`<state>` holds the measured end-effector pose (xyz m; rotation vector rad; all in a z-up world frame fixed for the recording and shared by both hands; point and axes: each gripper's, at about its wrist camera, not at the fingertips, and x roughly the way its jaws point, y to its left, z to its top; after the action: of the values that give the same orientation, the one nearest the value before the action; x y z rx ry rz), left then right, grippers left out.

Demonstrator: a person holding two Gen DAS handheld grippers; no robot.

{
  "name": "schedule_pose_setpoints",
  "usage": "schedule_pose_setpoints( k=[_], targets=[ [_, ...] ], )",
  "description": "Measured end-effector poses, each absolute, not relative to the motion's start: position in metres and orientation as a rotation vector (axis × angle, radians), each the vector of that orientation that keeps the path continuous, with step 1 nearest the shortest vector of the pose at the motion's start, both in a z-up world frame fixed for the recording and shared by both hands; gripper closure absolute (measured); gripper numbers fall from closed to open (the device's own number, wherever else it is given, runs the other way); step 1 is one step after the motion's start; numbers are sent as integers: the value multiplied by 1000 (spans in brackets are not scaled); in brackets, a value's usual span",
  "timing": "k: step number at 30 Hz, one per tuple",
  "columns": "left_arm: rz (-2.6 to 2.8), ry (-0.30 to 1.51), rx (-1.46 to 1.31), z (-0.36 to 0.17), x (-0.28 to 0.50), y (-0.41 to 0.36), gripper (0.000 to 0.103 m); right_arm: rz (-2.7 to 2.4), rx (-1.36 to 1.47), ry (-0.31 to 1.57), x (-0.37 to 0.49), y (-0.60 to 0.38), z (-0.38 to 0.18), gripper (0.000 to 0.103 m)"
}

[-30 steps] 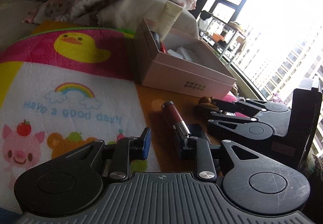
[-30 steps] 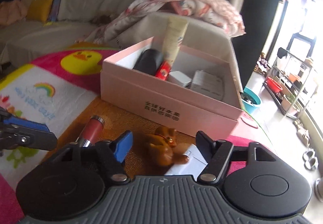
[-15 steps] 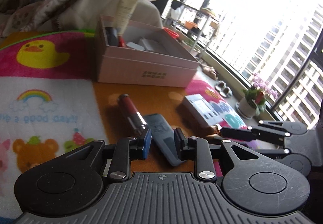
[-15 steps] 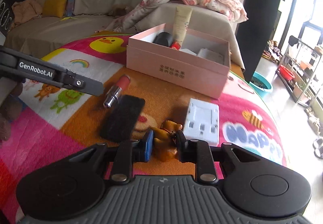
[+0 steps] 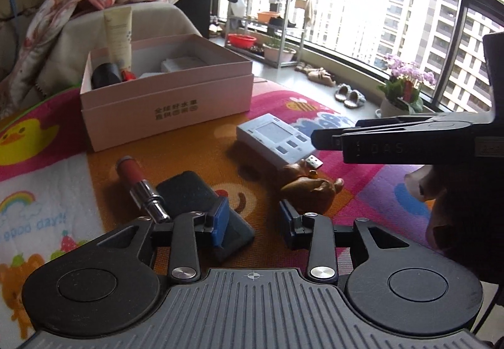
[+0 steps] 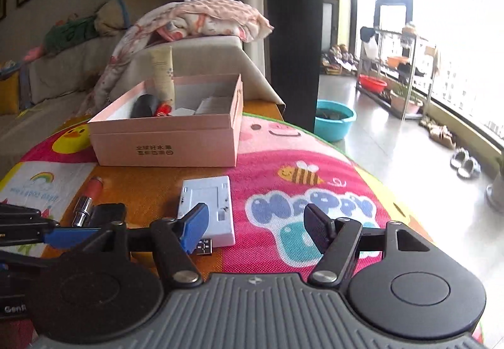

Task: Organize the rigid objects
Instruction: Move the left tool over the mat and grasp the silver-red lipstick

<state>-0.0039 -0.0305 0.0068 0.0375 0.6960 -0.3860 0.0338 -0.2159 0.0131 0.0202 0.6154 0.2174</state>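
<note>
An open pink box [image 5: 170,97] [image 6: 167,141] stands on the colourful mat and holds a cream tube [image 5: 118,34], a black case and white packets. In front of it lie a red lipstick [image 5: 138,185] [image 6: 88,194], a flat black case [image 5: 201,201], a white device [image 5: 274,141] [image 6: 208,207], a small USB stick [image 5: 314,162] and a brown figurine [image 5: 310,190]. My left gripper [image 5: 254,221] is open and empty, its fingers over the black case and beside the figurine. My right gripper [image 6: 253,231] is open and empty above the mat, right of the white device.
The mat [image 6: 315,191] covers a table whose right side drops to the floor. A blanket-draped chair [image 6: 201,46] stands behind the box. A blue basin [image 6: 334,122], a shelf rack [image 5: 267,21] and slippers [image 5: 349,95] are on the floor by the window.
Both grippers have opened and drawn back and turned right. The right gripper, closed around the brown figurine half a second ago, is now open and the figurine lies on the mat.
</note>
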Motion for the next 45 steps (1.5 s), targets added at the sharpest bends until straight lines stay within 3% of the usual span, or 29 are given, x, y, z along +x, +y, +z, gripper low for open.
schedule_pose_setpoints(
  k=[11,19,25,34,39,45],
  targets=[
    [-415,709,-17,8,-2,-28,63,206,91,649,37,-226,4,28],
    [-243,713,-6,10,-7,14,65,194,98,650,38,-226,4,25],
    [-294,746,-170,12,1,27,65,187,101,652,37,-227,3,24],
    [-333,732,-64,14,16,-9,64,168,106,651,36,-228,2,24],
    [-159,577,48,37,6,19,64,167,106,651,36,-228,2,23],
    [47,639,26,16,32,72,65,171,108,649,35,-229,3,23]
  ],
)
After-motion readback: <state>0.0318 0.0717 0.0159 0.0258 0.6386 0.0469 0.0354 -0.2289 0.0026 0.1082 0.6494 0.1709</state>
